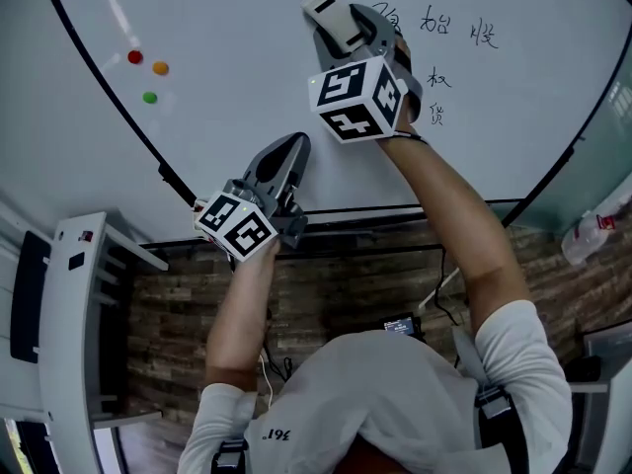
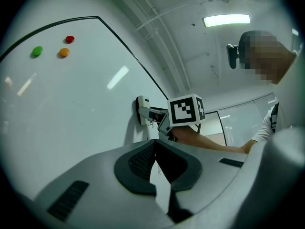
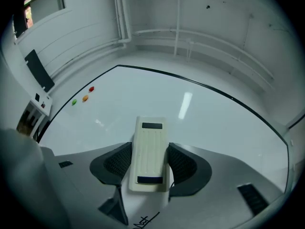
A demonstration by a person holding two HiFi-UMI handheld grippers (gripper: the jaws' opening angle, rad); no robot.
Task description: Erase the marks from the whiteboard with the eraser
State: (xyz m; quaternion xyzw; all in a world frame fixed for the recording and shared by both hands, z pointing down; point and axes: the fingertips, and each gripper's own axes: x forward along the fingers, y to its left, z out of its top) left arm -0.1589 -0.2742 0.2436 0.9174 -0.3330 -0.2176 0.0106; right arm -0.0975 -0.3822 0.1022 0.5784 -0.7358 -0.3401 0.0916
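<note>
Right gripper is clamped on the pale eraser, 1 jaw on each long side, and the eraser lies flat against the whiteboard around its middle. Black handwritten marks sit on the whiteboard just right of the eraser. Left gripper is held low, near the whiteboard's bottom edge, its 2 jaws pressed together at the tips with nothing between them. 3 round magnets, red, orange and green, cling toward the whiteboard's left side.
</note>
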